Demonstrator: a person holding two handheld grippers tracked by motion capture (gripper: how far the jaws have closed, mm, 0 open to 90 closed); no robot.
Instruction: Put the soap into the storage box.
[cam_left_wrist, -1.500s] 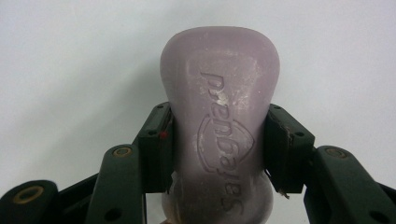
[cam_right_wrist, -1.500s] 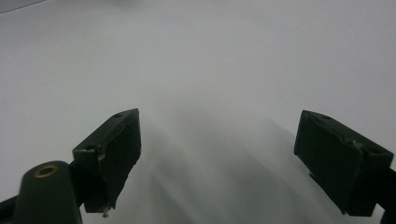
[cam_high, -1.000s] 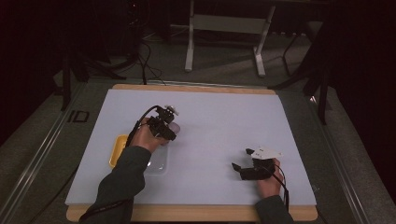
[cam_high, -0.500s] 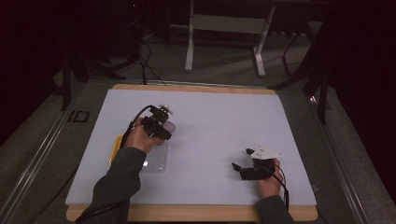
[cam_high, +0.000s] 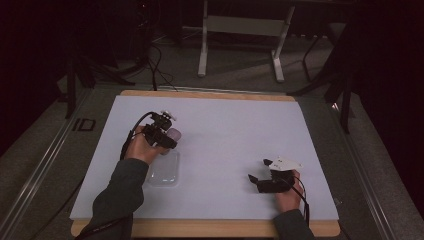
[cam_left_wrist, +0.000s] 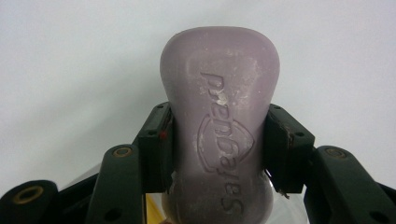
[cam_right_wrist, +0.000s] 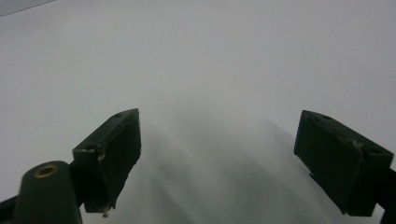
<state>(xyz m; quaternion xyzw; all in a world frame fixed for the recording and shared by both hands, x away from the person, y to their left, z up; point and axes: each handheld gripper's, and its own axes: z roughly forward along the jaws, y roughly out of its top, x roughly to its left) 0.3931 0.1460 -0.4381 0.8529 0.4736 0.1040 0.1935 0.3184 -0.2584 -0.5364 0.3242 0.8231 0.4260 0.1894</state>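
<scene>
My left gripper (cam_high: 169, 137) is shut on a purple soap bar (cam_high: 175, 133) and holds it just above the white mat (cam_high: 225, 125). In the left gripper view the soap bar (cam_left_wrist: 219, 107) stands lengthwise between the two pads (cam_left_wrist: 156, 144), its embossed lettering facing the camera. A clear plastic dish (cam_high: 164, 174) lies on the mat just behind that hand, nearer the person. My right gripper (cam_high: 257, 170) rests low on the mat at the front right. Its jaws are wide apart with nothing between them, and bare mat (cam_right_wrist: 219, 70) lies ahead of the right gripper (cam_right_wrist: 224, 149).
The mat covers a wooden board (cam_high: 210, 228) whose front edge runs below both hands. A metal stand (cam_high: 240, 30) and cables (cam_high: 155, 60) sit on the dark floor beyond the far edge. A sliver of yellow (cam_left_wrist: 148, 210) shows beneath the soap.
The left hand has drifted slightly left and toward the person with the soap, now covering the yellow thing beside the dish. The right gripper has stayed put.
</scene>
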